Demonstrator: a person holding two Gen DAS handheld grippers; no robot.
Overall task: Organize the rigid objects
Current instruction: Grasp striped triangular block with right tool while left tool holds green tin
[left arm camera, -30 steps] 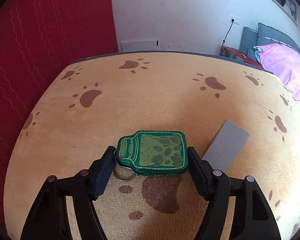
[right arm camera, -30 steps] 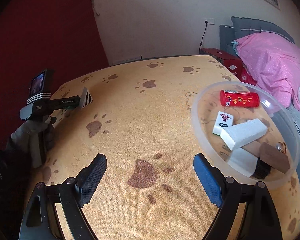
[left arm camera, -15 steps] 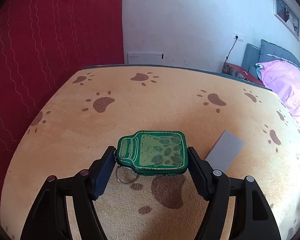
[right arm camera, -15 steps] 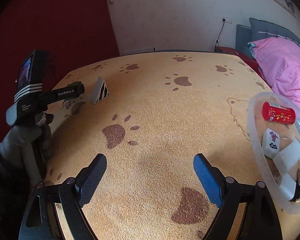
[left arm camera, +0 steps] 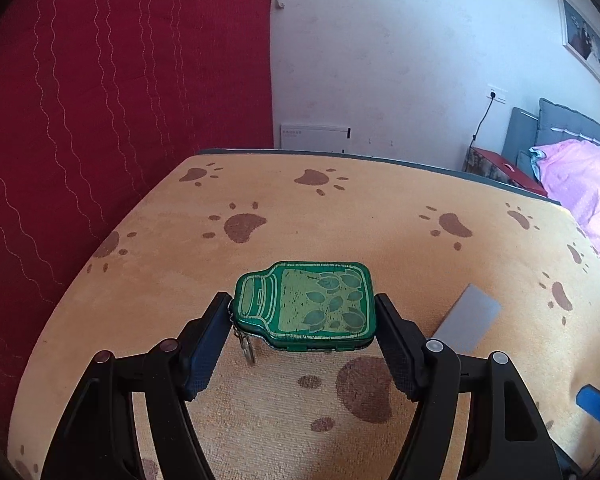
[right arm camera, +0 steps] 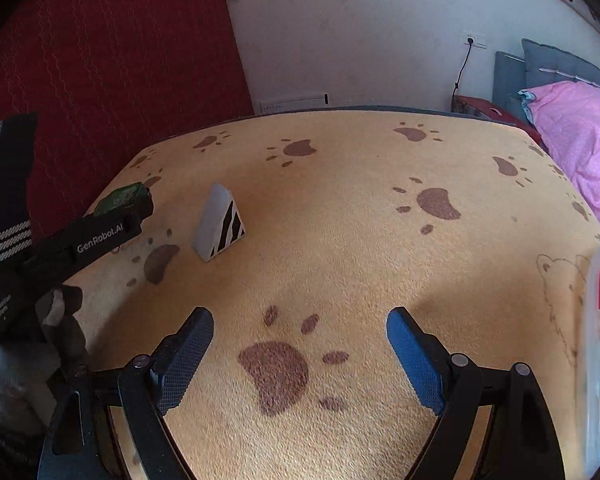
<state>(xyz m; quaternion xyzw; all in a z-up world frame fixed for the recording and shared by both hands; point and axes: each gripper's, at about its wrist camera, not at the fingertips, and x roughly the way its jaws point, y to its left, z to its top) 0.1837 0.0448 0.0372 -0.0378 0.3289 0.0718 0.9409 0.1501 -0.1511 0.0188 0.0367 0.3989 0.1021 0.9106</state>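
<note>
Because it is bound for the clear bowl (right arm camera: 594,344) at the right, the green tin (left arm camera: 306,304) sits clamped in the left tongs (left arm camera: 303,330), clear of the surface (left arm camera: 340,220). The right tongs (right arm camera: 300,354) gape empty, facing the striped wedge (right arm camera: 220,222).

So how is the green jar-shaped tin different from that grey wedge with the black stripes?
The green jar-shaped tin is flat with rounded corners and a leaf print; the grey wedge with black stripes is angular, with a plain sloped face and a striped triangular side. The tin is clamped in the left gripper, above the cloth; the wedge rests free on the paw-print cloth. Both look small and rigid.
</note>
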